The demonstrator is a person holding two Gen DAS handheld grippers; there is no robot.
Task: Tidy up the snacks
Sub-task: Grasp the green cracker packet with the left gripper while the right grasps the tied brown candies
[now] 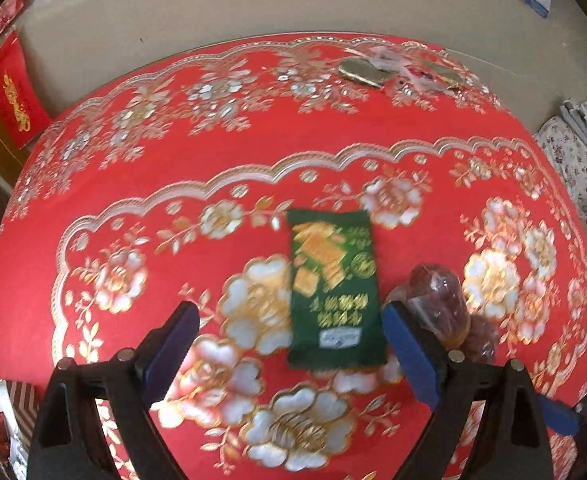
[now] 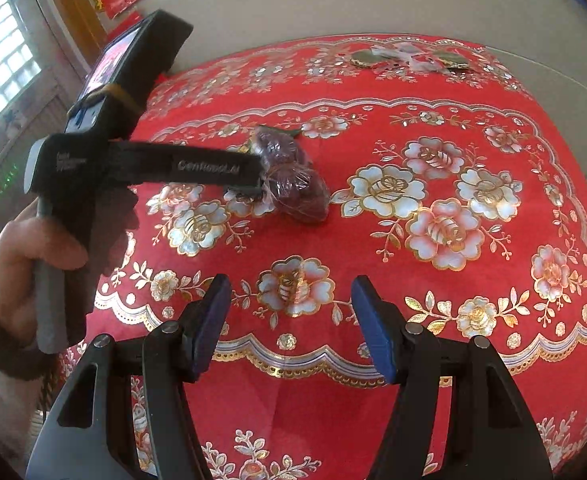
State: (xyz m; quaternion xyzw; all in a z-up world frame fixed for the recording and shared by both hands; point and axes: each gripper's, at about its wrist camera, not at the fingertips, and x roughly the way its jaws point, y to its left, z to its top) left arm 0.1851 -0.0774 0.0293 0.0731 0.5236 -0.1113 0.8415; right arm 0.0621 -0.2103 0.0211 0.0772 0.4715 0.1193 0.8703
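Observation:
A dark green snack packet (image 1: 333, 292) lies flat on the red flowered tablecloth (image 1: 133, 208). My left gripper (image 1: 289, 344) is wide open over the packet's near end, and its blue pads (image 1: 169, 344) do not press on it. Dark red snacks in clear wrap (image 1: 441, 304) lie just right of the packet, by the right finger. In the right wrist view, the left gripper (image 2: 253, 182) reaches in from the left, held by a hand (image 2: 17, 264), next to the wrapped red snacks (image 2: 293, 172). My right gripper (image 2: 291, 320) is open and empty near the table's front edge.
More small snack packets (image 1: 361, 72) lie in a loose group (image 2: 409, 58) at the far edge of the table. Beyond is a beige wall. A red hanging (image 1: 9, 92) is at the left and floral fabric (image 1: 569, 152) at the right.

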